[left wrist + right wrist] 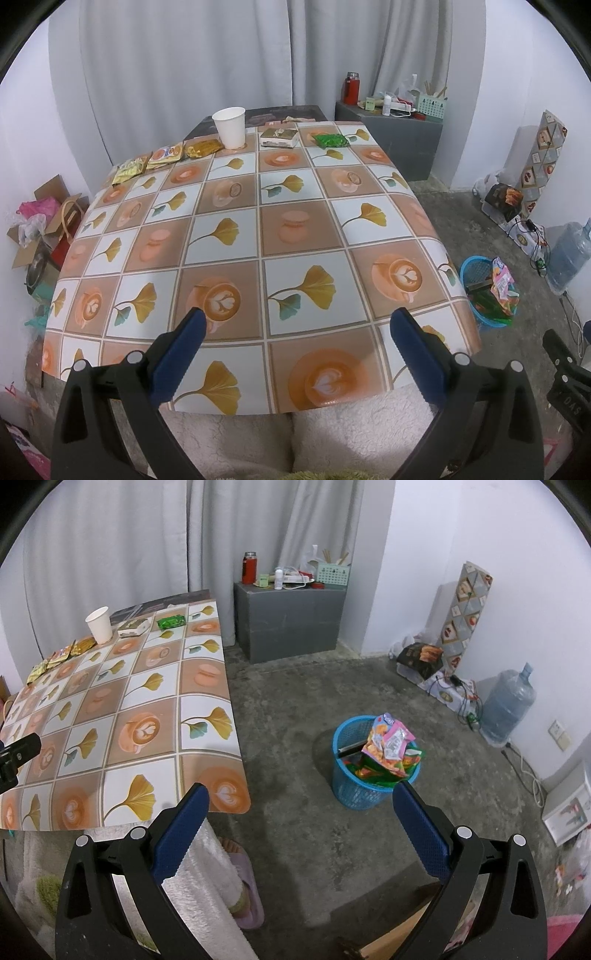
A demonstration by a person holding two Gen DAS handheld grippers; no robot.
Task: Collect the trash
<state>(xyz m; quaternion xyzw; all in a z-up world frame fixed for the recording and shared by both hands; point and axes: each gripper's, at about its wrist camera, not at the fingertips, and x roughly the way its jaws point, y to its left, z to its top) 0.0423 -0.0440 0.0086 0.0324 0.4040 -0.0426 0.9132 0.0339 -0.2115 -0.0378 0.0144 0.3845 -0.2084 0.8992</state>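
My left gripper (297,323) is open and empty above the near part of the table (295,229). At the table's far edge lie a white paper cup (230,126), a small box (279,137), a green wrapper (330,140), a gold wrapper (202,148), an orange wrapper (166,155) and a yellow-green wrapper (129,170). My right gripper (301,797) is open and empty over the floor, near a blue basket (356,782) stuffed with wrappers (391,749). The cup also shows in the right wrist view (99,624).
A grey cabinet (291,622) with a red flask (249,568) stands behind the table. A water jug (508,705), boxes and cables (467,701) line the right wall. Cardboard and bags (40,225) sit left of the table. A slippered foot (243,893) is near my right gripper.
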